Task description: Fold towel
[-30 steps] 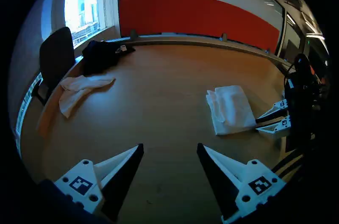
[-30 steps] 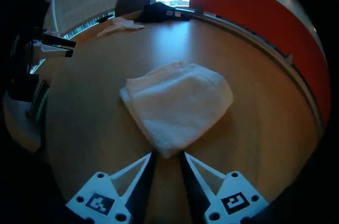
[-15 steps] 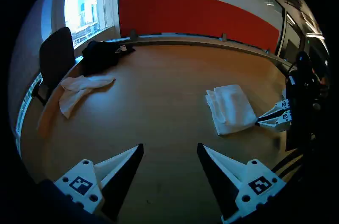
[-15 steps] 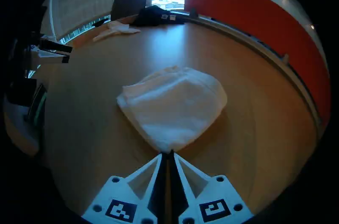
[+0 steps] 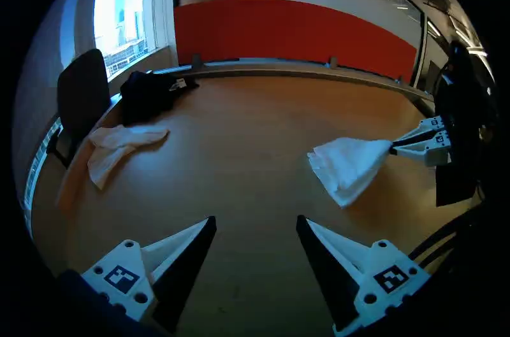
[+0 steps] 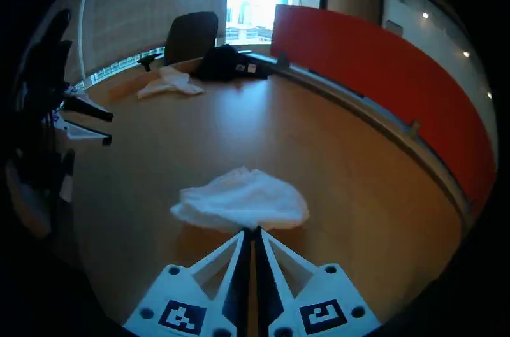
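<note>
Dim room — blown-out window [image 5: 121, 25] glare — fisheye-warped edges.

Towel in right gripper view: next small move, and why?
Probably bring the open left gripper across to pinch a second corner. The right gripper is shut on one corner of the towel, which droops bunched from that single hold.

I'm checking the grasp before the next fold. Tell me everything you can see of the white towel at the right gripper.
The white towel looks like soft terry cloth, folded into layers. The right gripper is shut on one corner and holds that end up, so the cloth droops away from the fingers in a bunched, roughly triangular shape. In the left gripper view its lower tip hangs toward the wooden table; whether it touches the top is unclear. Nothing else touches it.
</note>
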Motion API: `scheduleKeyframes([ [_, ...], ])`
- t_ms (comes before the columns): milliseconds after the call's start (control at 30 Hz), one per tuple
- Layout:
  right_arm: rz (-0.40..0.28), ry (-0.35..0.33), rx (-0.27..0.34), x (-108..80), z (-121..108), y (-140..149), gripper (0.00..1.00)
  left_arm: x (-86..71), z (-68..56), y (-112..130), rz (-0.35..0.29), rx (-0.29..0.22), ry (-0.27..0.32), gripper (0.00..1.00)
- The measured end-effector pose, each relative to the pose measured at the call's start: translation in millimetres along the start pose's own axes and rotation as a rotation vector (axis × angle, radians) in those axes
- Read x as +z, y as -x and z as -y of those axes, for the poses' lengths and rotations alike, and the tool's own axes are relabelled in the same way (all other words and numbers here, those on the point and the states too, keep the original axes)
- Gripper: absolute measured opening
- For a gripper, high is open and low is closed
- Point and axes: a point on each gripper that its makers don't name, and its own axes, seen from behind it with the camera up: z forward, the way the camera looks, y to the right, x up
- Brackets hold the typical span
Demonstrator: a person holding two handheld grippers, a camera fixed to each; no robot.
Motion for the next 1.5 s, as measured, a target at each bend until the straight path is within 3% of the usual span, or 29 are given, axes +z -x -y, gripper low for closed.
scheduleKeyframes([
  [267,-0.082,0.025,0.000,-25.8,-19.6,-55.1,0.05,-0.6,-5.2,-19.9,-0.031,0.008,0.004,0.94],
  [500,-0.119,0.043,-0.001,-43.9,-33.5,-80.7,0.05,0.4,-10.5,-32.0,-0.046,-0.001,0.015,0.94],
  [900,-0.126,0.080,0.020,-66.5,-61.8,-90.4,0.05,3.4,-21.2,-38.6,-0.048,0.019,0.032,0.94],
  [1500,-0.122,0.159,0.046,-106.7,-127.0,-83.9,0.05,16.1,-30.6,-52.1,-0.051,0.030,0.044,0.94],
])
